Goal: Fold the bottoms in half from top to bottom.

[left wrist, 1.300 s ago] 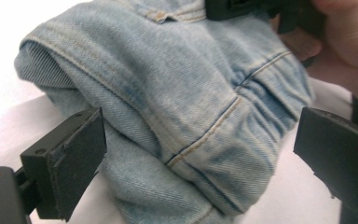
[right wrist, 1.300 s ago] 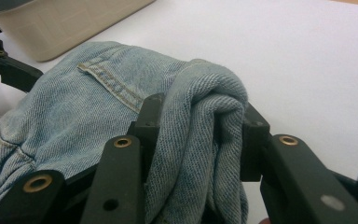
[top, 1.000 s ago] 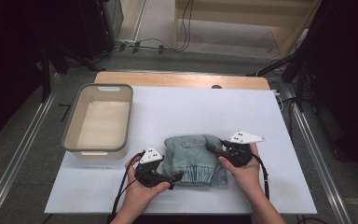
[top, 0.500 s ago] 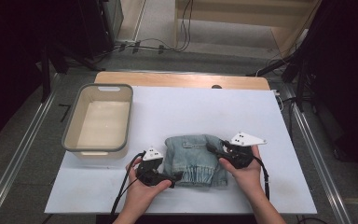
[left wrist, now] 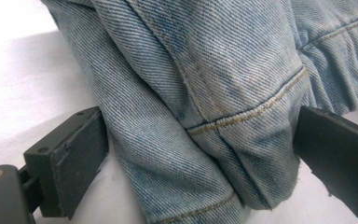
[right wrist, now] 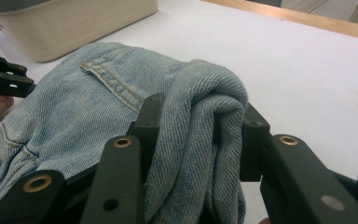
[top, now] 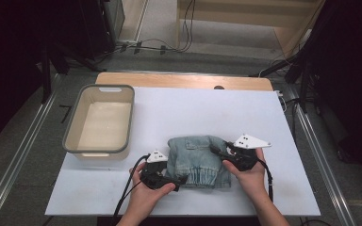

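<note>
A folded pair of light-blue denim jeans [top: 197,161] lies in the lower middle of the high view, on the white tabletop [top: 202,110], near its front edge. The left tool [top: 181,180] sits at the jeans' lower left corner; in the left gripper view its two black jaws stand either side of a thick fold of denim, the left one touching the cloth and the right one at its edge, though whether they press it cannot be told. The right tool [top: 215,150] is at the jeans' upper right edge, and the right gripper view shows its jaws clamped on a bunched roll of denim [right wrist: 200,135]. A beige plastic tub [top: 101,120] stands at the middle left of the high view, apart from the jeans.
</note>
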The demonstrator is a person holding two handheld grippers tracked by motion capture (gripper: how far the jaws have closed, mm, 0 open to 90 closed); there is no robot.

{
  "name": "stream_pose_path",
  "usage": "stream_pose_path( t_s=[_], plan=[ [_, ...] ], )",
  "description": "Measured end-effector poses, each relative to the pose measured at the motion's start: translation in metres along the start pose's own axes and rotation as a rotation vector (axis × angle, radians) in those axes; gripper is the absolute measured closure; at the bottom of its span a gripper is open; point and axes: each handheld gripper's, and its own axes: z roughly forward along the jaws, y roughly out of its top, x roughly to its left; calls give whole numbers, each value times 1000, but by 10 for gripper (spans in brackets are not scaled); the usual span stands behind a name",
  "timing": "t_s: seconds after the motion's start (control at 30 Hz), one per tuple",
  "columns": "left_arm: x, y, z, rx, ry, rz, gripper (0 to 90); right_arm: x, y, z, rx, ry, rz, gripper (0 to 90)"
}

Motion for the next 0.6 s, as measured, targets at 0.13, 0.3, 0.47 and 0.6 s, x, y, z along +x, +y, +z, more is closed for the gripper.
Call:
stream_pose_path(
  t_s=[0.13,0.3,0.47,0.6],
  plan=[
    [-2,0,1,4,0,9,24,0,0,0,-1,-1,-3,598],
    [-5,-1,2,6,5,21,25,0,-1,-1,1,-3,3,598],
    [-5,0,2,10,1,22,45,0,-2,-1,1,-4,0,598],
    [-5,0,2,10,-1,23,58,0,-2,-1,1,-5,0,598]
  ],
)
